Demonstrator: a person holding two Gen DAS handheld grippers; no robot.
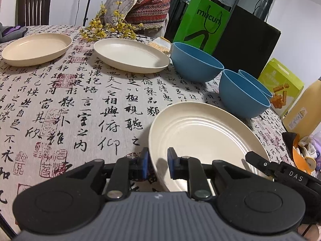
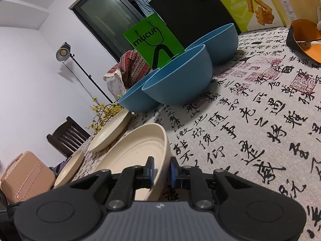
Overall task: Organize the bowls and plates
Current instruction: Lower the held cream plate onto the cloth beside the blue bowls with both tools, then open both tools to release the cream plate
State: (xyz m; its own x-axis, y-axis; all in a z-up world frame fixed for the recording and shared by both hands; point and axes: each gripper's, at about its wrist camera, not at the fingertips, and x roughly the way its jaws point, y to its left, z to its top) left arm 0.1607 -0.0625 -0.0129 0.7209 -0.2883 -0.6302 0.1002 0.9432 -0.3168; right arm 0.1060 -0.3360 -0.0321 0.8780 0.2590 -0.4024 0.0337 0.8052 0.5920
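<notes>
Both grippers' fingers clamp the cream ridged plate: left gripper on its near-left rim, right gripper on its right rim; three blue bowls stand beyond.

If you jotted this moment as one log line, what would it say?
left gripper: shut on near cream plate rim | right gripper: shut on same rim | two cream plates, three blue bowls: unstacked

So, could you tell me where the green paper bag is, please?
In the left wrist view, the green paper bag stands upright at the table's far edge, behind the farthest blue bowl and beside a black bag.
</notes>
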